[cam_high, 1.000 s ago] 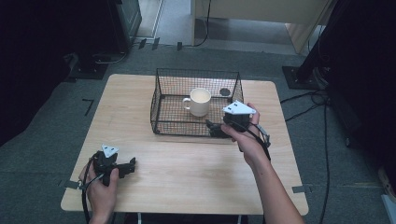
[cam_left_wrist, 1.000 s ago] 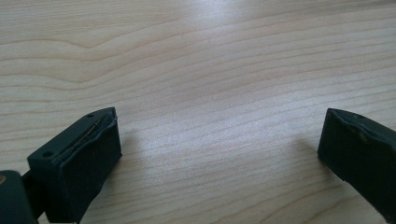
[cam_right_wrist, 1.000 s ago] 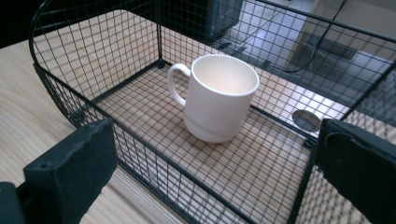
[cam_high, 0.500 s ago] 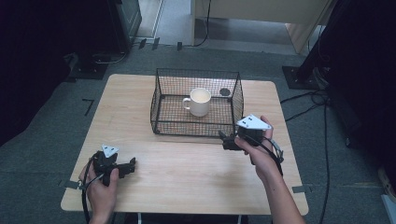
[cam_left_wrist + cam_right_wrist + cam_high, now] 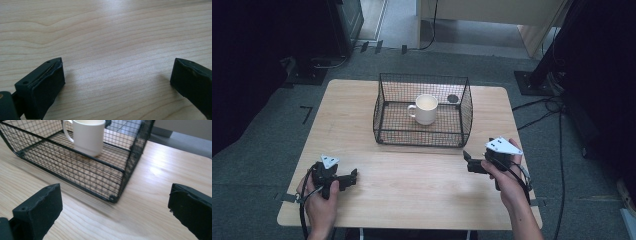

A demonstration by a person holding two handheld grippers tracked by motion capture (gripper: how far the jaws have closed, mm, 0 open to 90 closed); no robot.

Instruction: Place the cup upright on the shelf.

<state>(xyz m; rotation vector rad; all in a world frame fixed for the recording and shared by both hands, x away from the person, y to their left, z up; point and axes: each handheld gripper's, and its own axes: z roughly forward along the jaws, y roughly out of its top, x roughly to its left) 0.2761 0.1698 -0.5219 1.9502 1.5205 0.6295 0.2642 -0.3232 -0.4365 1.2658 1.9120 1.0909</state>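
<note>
The left hand-held gripper (image 5: 353,176) is held low over the wooden surface (image 5: 422,175), jaws spread and empty. A white mug (image 5: 426,109) is seen standing upright inside a black wire basket (image 5: 384,117) at the surface's middle. The right hand-held gripper (image 5: 468,161) is held near the basket's front right corner, jaws likewise spread.

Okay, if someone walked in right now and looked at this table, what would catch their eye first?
Probably the black wire basket at the far middle of the wooden table, with a white mug standing upright inside it. After that, the two hand-held grippers at the near edge: the left gripper and the right gripper, each with jaws spread wide and holding nothing.
</note>
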